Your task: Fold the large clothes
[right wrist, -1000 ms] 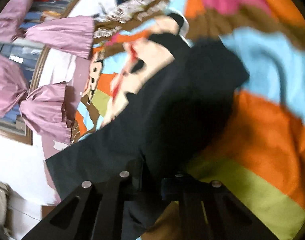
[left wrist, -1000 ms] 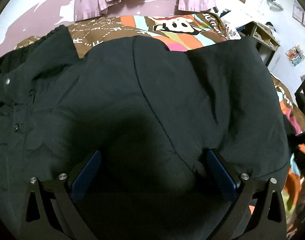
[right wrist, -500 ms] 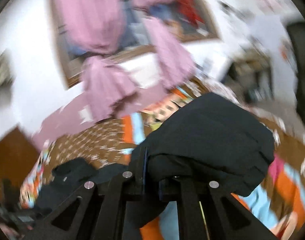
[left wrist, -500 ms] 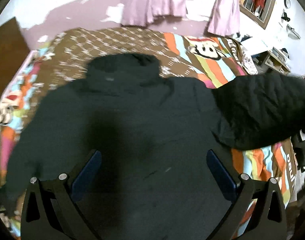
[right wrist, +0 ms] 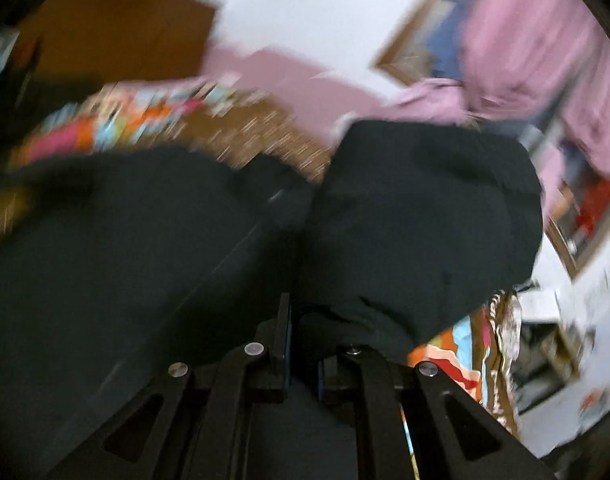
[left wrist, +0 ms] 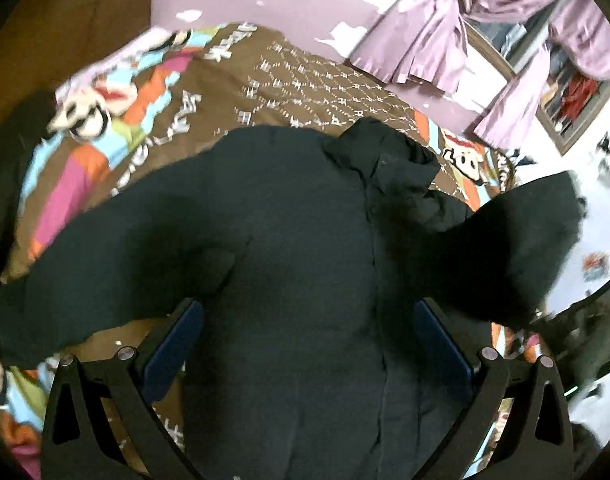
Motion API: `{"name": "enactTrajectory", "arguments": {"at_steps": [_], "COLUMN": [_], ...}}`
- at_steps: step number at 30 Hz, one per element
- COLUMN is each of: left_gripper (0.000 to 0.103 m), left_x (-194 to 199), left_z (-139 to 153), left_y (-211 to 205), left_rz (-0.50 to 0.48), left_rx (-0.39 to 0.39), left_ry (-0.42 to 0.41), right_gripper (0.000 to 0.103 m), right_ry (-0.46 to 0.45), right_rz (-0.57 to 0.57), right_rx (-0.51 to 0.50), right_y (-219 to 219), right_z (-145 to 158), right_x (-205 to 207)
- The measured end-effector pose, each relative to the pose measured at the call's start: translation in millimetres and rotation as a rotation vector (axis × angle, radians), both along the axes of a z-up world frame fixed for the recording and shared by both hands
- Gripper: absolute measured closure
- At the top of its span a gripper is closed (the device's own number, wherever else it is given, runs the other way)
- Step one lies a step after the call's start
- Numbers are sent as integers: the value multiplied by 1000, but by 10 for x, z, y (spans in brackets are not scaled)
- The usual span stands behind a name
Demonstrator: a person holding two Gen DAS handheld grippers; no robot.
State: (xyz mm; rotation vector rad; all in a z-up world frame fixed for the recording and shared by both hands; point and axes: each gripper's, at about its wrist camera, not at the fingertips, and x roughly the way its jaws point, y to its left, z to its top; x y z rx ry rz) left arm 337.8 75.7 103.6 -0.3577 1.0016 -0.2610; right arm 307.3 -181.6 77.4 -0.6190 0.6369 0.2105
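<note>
A patterned bedspread (left wrist: 317, 92) carries a large black jacket (left wrist: 297, 240), spread front-up with collar toward the far wall. Bulky and soft, it looks likely to sag, so cuffs and hems seem the best holds. The right gripper (right wrist: 303, 344) is clamped on its raised sleeve (right wrist: 425, 220); the left gripper (left wrist: 309, 344) hangs spread wide, empty, above the jacket's lower body.

A home bedroom: patterned bedspread (left wrist: 305, 80), pink curtains (left wrist: 425, 40).
</note>
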Motion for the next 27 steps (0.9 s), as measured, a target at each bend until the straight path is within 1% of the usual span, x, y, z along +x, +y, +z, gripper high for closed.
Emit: {"name": "enactTrajectory", "arguments": {"at_steps": [1, 2, 3, 4, 5, 6, 7, 8, 9, 10, 12, 14, 16, 17, 18, 19, 20, 21, 22, 23, 25, 27], "left_gripper": [1, 1, 1, 1, 1, 1, 1, 1, 1, 1, 1, 1, 1, 2, 3, 9, 20, 26, 42, 59, 67, 74], "left_x": [15, 69, 117, 152, 177, 210, 234, 260, 292, 317, 333, 278, 220, 186, 158, 137, 121, 118, 129, 139, 133, 105], "left_z": [-58, -145, -245, -337, -404, -482, -543, -604, -650, -703, -846, -982, -1027, -1032, -1034, -1005, -985, -995, -1027, -1075, -1191, -1241], "left_y": [89, 150, 182, 215, 242, 261, 272, 283, 291, 288, 275, 230, 133, 70, 16, -55, -143, -205, -248, -277, -304, -310], "left_rz": [-4, -9, -20, -32, -41, -53, -65, -76, -88, -99, -116, -137, -165, -179, -193, -213, -231, -238, -237, -236, -209, -183], "left_rx": [-26, -53, -80, -99, -113, -130, -148, -162, -173, -176, -164, -141, -80, -40, -6, 32, 87, 143, 202, 236, 281, 308], "left_ry": [6, 17, 30, 40, 46, 51, 55, 60, 65, 69, 87, 87, 52, 31, 10, -16, -37, -45, -42, -28, -3, -11], "right_gripper": [94, 89, 78, 71, 57, 49, 47, 41, 39, 37, 20, 18, 18, 18, 18, 18, 18, 18, 18, 18, 18, 18], "right_ry": [22, 55, 91, 130, 150, 173, 164, 141, 115, 108, 119, 134, 163, 163, 156, 145, 128, 112, 95, 82, 65, 63], "right_rz": [12, 22, 29, 52, 70, 88, 85, 77, 64, 70, 107, 99, 103, 100, 99, 99, 103, 106, 108, 107, 100, 92], "right_rx": [-25, -47, -74, -90, -88, -77, -63, -53, -40, -20, 52, 144, 232, 256, 268, 281, 293, 302, 313, 323, 338, 362], "right_y": [62, 152, 242, 329, 393, 419, 436, 431, 420, 396, 307, 220, 92, 45, 15, 8, 3, -12, -32, -51, -77, -117], "right_z": [-168, -340, -538, -783, -902, -1064, -1218, -1258, -1289, -1281, -1212, -1153, -1076, -1047, -1029, -1010, -990, -970, -957, -950, -948, -967], "right_x": [-2, -3, 17, 35, 22, 14, 22, 5, -2, 5, 44, 95, 123, 121, 31, -28, -91, -162, -214, -240, -282, -308]}}
